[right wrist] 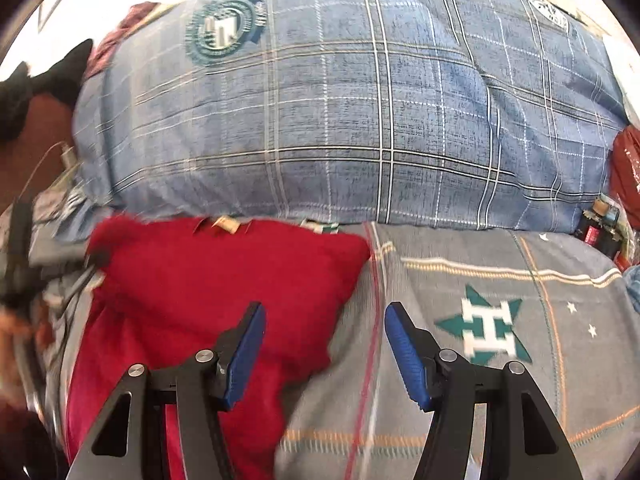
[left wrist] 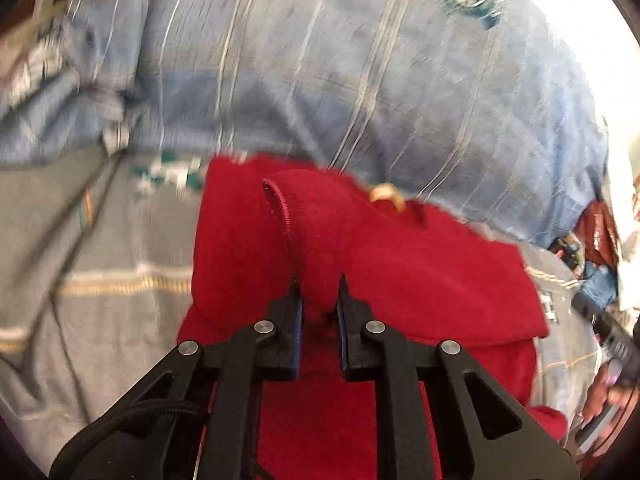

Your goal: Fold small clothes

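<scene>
The left gripper [left wrist: 320, 284] pinches a raised fold of the fuzzy red garment [left wrist: 420, 272] lying on the grey checked bed sheet [right wrist: 460, 380], the right gripper [right wrist: 325, 312] spread empty beside it, and a plump blue plaid pillow [right wrist: 340, 120] sits behind.

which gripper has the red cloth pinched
The left gripper: its fingers are shut on a fold of the red cloth. The right gripper is open and empty.
</scene>
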Motion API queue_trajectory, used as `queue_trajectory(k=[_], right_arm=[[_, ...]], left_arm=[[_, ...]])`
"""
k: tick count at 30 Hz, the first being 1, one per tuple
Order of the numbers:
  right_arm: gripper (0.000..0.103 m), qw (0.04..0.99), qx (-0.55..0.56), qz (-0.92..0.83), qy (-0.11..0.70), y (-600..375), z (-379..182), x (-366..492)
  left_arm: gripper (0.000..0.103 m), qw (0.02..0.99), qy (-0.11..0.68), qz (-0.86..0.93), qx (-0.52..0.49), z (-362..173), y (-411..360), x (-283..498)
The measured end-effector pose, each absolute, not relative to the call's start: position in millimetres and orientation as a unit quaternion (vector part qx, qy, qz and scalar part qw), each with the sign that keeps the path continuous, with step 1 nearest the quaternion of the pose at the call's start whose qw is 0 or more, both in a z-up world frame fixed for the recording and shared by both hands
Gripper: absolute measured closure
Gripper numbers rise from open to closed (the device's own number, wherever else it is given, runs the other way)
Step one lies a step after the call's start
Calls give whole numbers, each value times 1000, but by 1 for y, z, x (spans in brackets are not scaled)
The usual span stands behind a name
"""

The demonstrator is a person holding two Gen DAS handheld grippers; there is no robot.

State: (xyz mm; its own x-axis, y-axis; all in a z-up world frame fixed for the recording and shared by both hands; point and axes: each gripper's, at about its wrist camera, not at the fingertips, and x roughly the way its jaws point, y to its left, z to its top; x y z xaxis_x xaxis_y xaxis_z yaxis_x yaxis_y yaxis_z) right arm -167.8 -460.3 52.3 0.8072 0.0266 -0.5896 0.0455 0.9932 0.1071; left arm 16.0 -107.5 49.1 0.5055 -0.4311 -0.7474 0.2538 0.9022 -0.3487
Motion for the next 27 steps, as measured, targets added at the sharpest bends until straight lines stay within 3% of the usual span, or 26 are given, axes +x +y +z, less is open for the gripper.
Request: queue_trajectory(k=[3,4,8,12,17,21,25,27], right_arm=[[54,936,88,14,340,-460,46,-126],[63,930,89,18,357,-458,40,-109],[69,913,23,-35,405,-451,12,-54],[69,909,31,-60,411,-460,4,-44],[65,926,26,-12,376,-442,30,-102],[64,908,-37,-14,417,-425,-5,-112],[62,912,16,-18,409,-439,4,-127],[56,918,42,-6,395,-447,17,-149]], left_arm=[[91,858,467,-194,-91,32,-112,18],[91,860,465,-195,-86,32,-116,18],[89,863,459,-196,-81,33,-116,21],[86,859,469,-188,-82,25,-110,23],[77,866,463,-177,-67,24,-113,22],[68,876,448,-171,-44,22,-116,17],[54,876,451,-166,-38,29,-108,2],[54,874,455,-168,-33,35,-105,-9]])
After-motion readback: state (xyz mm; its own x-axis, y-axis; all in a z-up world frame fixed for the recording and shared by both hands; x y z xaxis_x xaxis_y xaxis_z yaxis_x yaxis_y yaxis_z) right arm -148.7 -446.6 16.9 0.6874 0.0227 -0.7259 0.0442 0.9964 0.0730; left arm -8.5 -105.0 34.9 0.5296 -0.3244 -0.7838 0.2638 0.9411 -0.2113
